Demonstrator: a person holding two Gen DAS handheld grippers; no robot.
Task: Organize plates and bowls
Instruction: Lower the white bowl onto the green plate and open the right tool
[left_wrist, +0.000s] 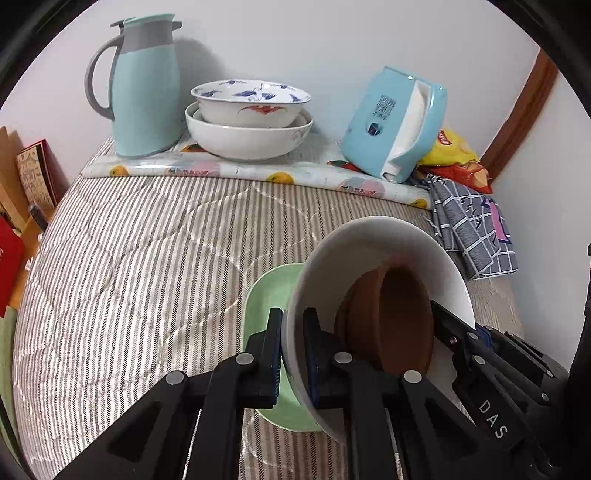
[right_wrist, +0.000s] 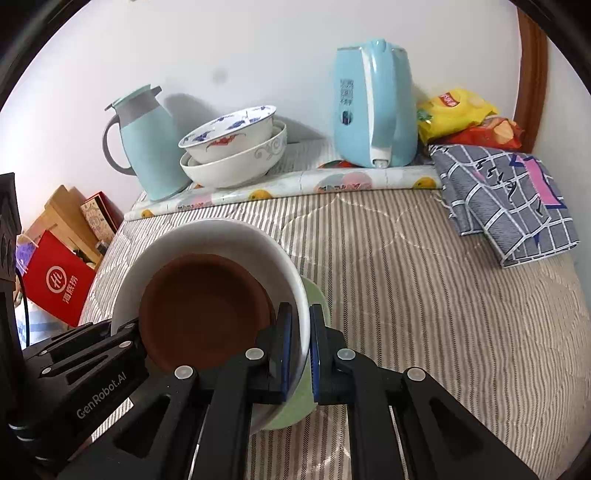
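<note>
White bowl (left_wrist: 373, 254): held tilted above the striped quilt (left_wrist: 129, 266), gripped at its rim from two sides; a brown dish (left_wrist: 391, 321) is nested inside it.
Green plate (left_wrist: 266, 295): seen just behind and under the white bowl, low over the quilt; whether it is touched by the bowl cannot be told.
Thermos jug (left_wrist: 144, 88): stood upright at the far left of the fruit-print mat (left_wrist: 236, 170), against the wall.
Stacked bowls (left_wrist: 251, 118): a painted bowl with blue and red figures is set inside a larger white one, just right of the jug on the mat.
Blue kettle (left_wrist: 395, 122): placed further right on the mat.
Snack bags (right_wrist: 465, 118): piled in the far right corner, beside a folded checked cloth (right_wrist: 506, 199).
Left gripper (left_wrist: 291, 354): clamped on the white bowl's rim, one finger outside the wall and one inside.
Right gripper (right_wrist: 300, 350): likewise clenched on the opposite rim of the white bowl, the wall pinched between its pads.
</note>
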